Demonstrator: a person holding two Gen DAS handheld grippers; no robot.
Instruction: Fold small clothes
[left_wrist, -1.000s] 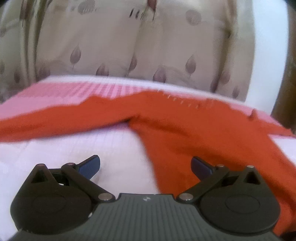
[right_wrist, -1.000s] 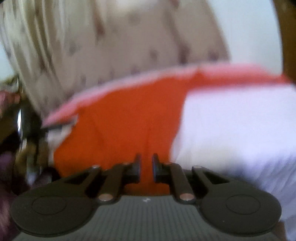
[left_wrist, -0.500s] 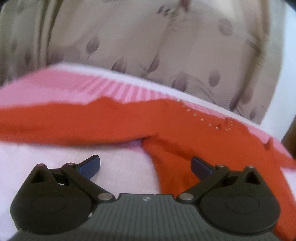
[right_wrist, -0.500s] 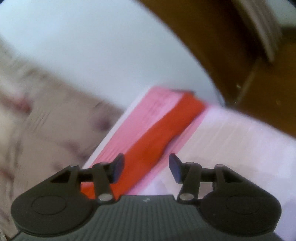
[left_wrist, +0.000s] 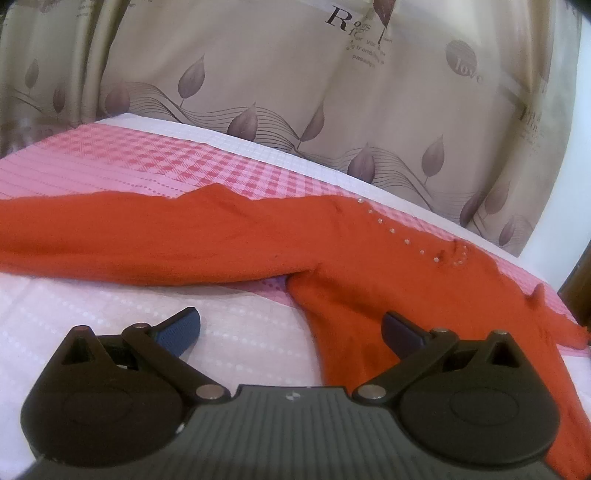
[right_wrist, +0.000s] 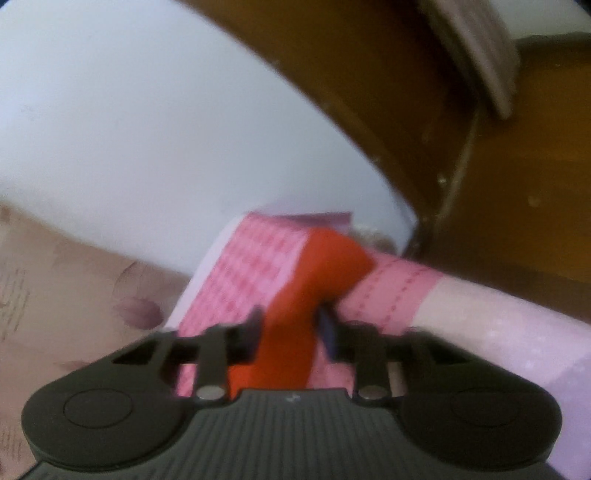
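Left wrist view: the left gripper (left_wrist: 291, 328) hovers with jaws wide apart and empty above the pink bedspread (left_wrist: 110, 173). An orange garment (left_wrist: 221, 243) lies flat just beyond them, one sleeve (left_wrist: 81, 236) running long to the far left, the body falling toward the near right under the right finger. A line of small studs (left_wrist: 406, 242) marks its chest. A leaf-print curtain (left_wrist: 295, 92) hangs behind; nothing blocks the reach.

Right wrist view, blurred: the right gripper (right_wrist: 291, 328) has an orange sleeve end (right_wrist: 314, 280) between its jaws, which stand narrowly apart; whether they pinch it I cannot tell. That strip runs straight away toward the bed's far corner, beside a wooden headboard (right_wrist: 498, 184) and white wall (right_wrist: 147, 129). This hand seems nearer its sleeve.
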